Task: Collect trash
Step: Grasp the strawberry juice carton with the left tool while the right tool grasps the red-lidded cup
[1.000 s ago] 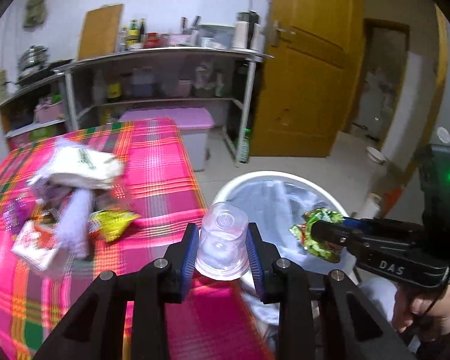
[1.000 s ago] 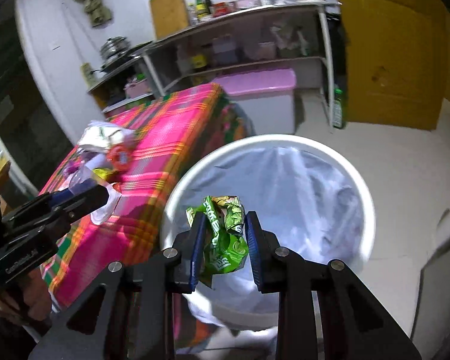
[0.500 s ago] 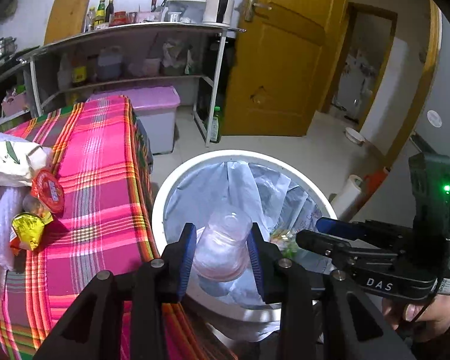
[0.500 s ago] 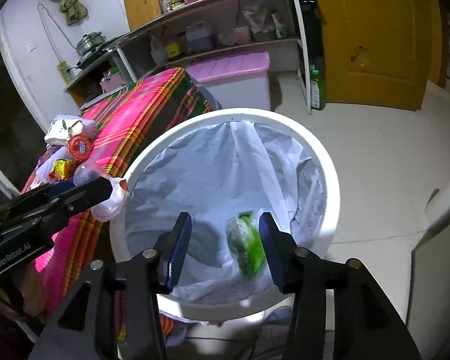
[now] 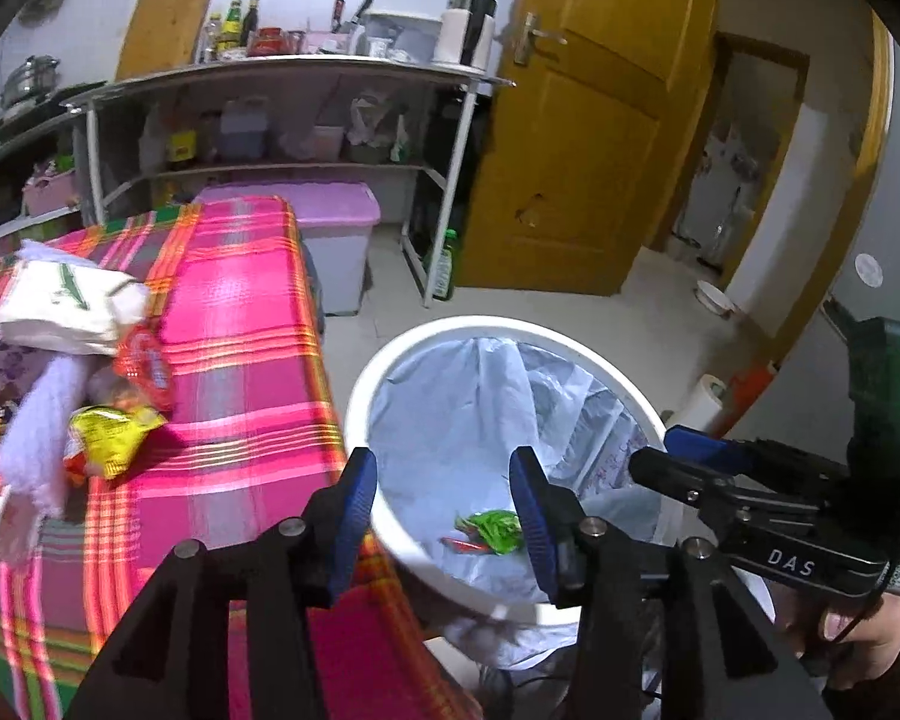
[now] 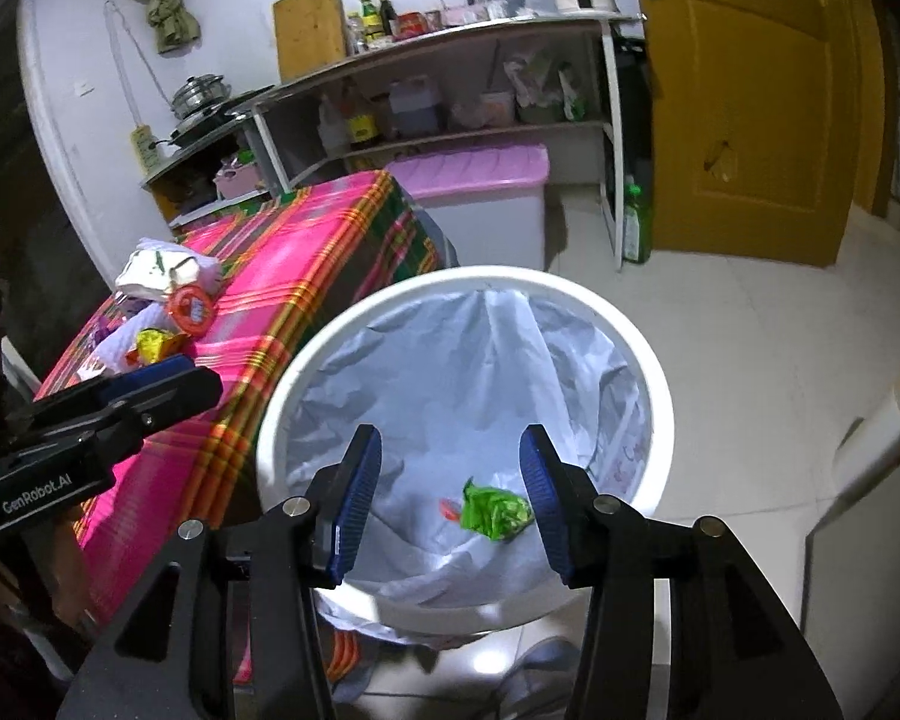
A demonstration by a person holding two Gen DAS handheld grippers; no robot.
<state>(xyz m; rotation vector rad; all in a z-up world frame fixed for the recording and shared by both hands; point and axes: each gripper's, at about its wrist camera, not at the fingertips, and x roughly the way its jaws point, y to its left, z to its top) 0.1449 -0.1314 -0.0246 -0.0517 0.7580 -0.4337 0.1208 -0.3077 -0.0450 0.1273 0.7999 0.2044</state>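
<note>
A white trash bin [image 5: 510, 327] [image 6: 480, 276] with a pale liner stands beside the table. At its bottom lies a green wrapper [image 5: 492, 531] [image 6: 495, 513] next to a small red scrap [image 6: 450, 510]. My left gripper [image 5: 441, 480] hangs over the bin's near rim, its jaws opening with nothing between them. My right gripper [image 6: 450, 468] is open and empty above the bin's mouth. Each gripper shows in the other's view: right gripper [image 5: 678, 456], left gripper [image 6: 168, 384]. More trash lies on the pink plaid table [image 5: 240, 312]: a yellow wrapper [image 5: 111, 432], a red lid [image 5: 144, 366] and a white bag [image 5: 60, 306].
A metal shelf rack [image 5: 282, 72] with bottles and jars lines the back wall. A pink-lidded storage box [image 5: 330, 210] sits under it, a green bottle [image 5: 444, 264] beside it. A yellow door [image 5: 570, 120] is behind the bin. Pale tiled floor [image 6: 750, 330] spreads to the right.
The left gripper swung from the table to the bin and let go of the clear plastic cup. The right gripper opened and the green wrapper dropped to the bin's bottom.
</note>
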